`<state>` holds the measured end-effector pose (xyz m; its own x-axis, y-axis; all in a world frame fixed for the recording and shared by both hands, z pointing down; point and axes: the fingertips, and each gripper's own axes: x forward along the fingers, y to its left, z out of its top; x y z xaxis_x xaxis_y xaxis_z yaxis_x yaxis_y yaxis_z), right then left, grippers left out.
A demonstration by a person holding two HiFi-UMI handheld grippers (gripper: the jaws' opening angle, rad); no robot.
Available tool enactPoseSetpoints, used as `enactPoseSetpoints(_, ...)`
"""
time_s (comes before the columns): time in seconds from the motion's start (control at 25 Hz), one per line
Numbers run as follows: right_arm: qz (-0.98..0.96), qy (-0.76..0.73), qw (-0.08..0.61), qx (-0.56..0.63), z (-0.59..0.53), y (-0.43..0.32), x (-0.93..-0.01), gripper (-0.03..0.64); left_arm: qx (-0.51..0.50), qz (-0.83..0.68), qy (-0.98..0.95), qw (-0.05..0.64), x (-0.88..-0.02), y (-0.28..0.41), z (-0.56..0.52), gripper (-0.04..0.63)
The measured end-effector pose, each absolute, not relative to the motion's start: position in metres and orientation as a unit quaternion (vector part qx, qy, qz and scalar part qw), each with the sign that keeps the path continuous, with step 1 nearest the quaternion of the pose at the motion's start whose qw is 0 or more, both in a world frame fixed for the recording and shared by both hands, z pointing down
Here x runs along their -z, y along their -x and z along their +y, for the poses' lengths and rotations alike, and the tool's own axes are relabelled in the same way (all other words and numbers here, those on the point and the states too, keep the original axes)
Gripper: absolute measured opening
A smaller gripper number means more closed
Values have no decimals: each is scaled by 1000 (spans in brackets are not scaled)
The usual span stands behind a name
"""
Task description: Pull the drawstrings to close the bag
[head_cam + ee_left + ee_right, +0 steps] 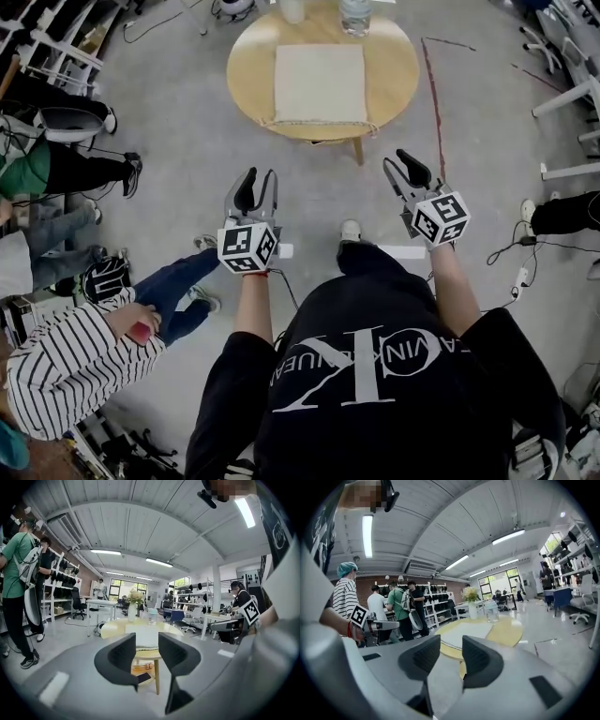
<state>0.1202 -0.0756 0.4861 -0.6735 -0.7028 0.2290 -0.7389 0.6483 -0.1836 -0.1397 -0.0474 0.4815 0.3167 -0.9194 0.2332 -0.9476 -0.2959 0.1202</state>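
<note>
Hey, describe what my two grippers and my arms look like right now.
Both the left gripper and right gripper are grey with black pads and a white cube of black square markers. The top is black, short-sleeved, with white lettering.

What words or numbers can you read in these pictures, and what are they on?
"CK": big white letters on the black shirt, seen upside down.
Smaller white letters across them: only partly readable, "VIN" among them; it looks like "Calvin Klein".
Left cube and right cube: black-and-white square patterns only, no words.
Bag and table: no writing that I can see.
</note>
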Motion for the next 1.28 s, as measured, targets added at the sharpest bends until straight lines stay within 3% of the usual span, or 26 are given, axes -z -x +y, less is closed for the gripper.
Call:
enactPoseSetpoints(0.76, -913, -336, 171, -155, -165, -94, -568, 112, -135, -579, -786, 167, -562, 132, -125, 150)
enactPoseSetpoints(1.12, -897, -292, 320, -93, -195, -86, -613, 111, -171, -557, -796, 162, -587, 138, -155, 158)
enactPoseSetpoints(1.28, -895, -256, 352, -98, -195, -85, -625, 110, -187, -541, -805, 153, -595, 137, -163, 158)
